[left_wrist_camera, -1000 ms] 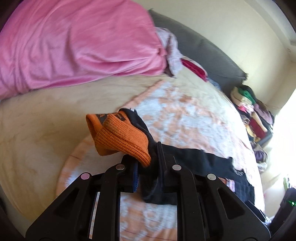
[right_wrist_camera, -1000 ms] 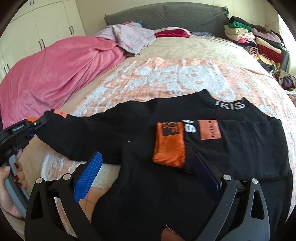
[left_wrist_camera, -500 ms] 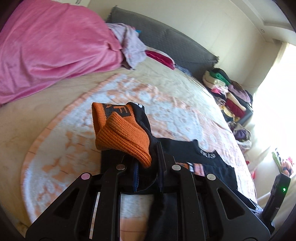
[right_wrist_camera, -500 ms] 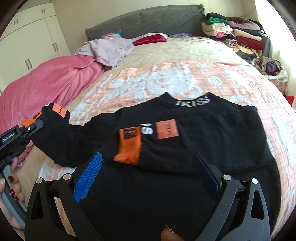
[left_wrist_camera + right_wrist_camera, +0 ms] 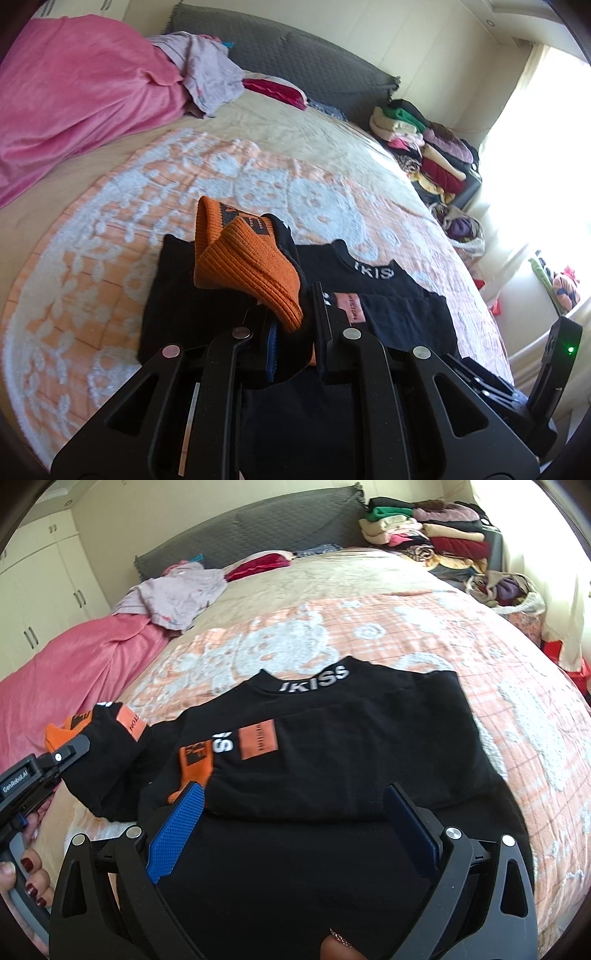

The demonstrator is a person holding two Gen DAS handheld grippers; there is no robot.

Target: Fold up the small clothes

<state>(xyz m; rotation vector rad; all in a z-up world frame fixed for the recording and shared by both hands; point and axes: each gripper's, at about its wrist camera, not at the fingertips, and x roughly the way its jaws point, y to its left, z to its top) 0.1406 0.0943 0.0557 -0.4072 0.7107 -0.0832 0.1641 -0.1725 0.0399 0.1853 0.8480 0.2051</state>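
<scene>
A small black sweater [image 5: 351,746] with orange cuffs and a white-lettered collar lies on the bed. One sleeve, with its orange cuff [image 5: 194,762], is folded across the chest. My left gripper [image 5: 293,325] is shut on the other sleeve near its orange cuff [image 5: 243,269] and holds it over the sweater's left side; it also shows in the right wrist view [image 5: 70,751]. My right gripper [image 5: 291,827] is open and empty, hovering over the sweater's lower part.
The bed carries an orange-and-white patterned blanket [image 5: 498,672]. A pink duvet [image 5: 74,672] and lilac clothes [image 5: 177,590] lie at the left. Stacked clothes [image 5: 424,535] sit at the far right by the grey headboard [image 5: 258,528].
My left gripper has carried the held sleeve inward, toward the sweater's body. The right gripper has drawn back a little and stayed open.
</scene>
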